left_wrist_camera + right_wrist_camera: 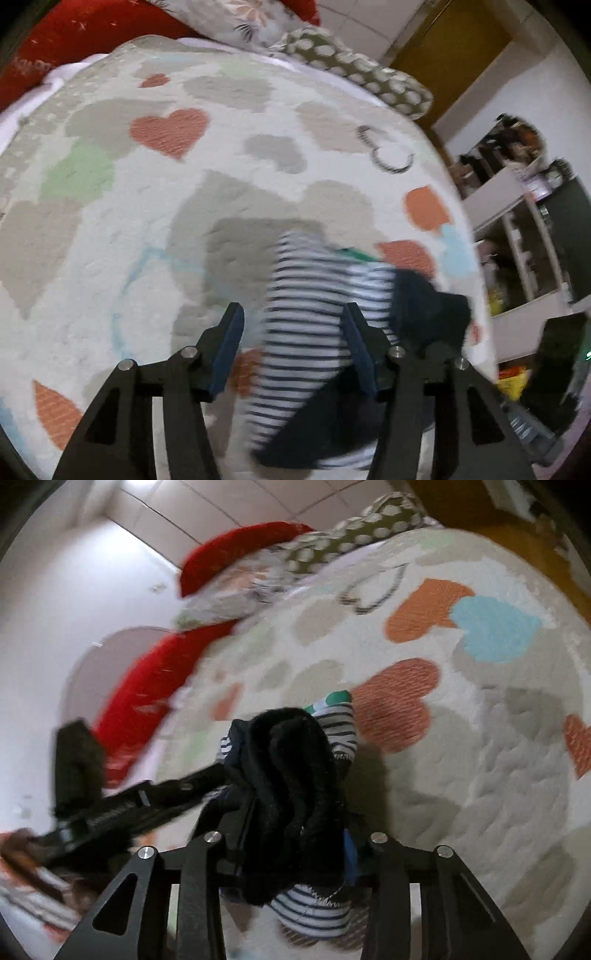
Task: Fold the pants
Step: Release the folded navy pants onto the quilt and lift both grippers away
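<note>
Striped pants point(306, 314) — navy-lined, bunched

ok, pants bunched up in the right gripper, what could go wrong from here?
1. The right gripper holds the striped pants as a thick wad, so a layer may slip out.
2. The left gripper is open around the cloth, not pinching; closing now could catch the wrong layer.
3. Both views are blurred, so edges are hard to judge.

Pants point(306, 314): striped white-and-navy, dark-lined, bunching in a crumpled heap, lying on the heart-patterned blanket at six o'clock.
</note>
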